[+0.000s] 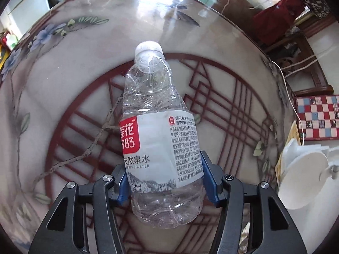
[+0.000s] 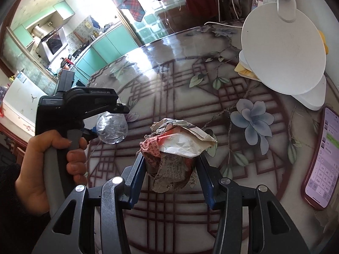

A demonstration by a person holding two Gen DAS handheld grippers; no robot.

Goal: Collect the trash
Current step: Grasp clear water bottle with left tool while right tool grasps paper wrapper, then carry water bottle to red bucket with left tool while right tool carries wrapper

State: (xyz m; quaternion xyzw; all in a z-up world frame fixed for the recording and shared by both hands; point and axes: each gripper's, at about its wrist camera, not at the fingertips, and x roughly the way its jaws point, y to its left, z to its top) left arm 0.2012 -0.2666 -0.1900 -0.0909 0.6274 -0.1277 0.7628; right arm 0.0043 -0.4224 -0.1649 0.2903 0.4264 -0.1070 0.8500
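My left gripper (image 1: 164, 173) is shut on an empty clear water bottle (image 1: 159, 124) with a white cap and a red-and-white label, held above the round patterned table (image 1: 63, 97). My right gripper (image 2: 171, 169) is shut on a crumpled ball of paper (image 2: 175, 146), printed and partly red, held over the same table (image 2: 190, 89). In the right wrist view the left gripper (image 2: 101, 127) shows at the left, in a hand, with the bottle's base (image 2: 112, 130) sticking out of it.
A white round lamp head (image 2: 284, 48) on a white base stands at the table's right side; it also shows in the left wrist view (image 1: 303, 182). A phone (image 2: 322, 163) with a lit screen lies at the right edge. A checkered cushion (image 1: 317, 118) sits beyond the table.
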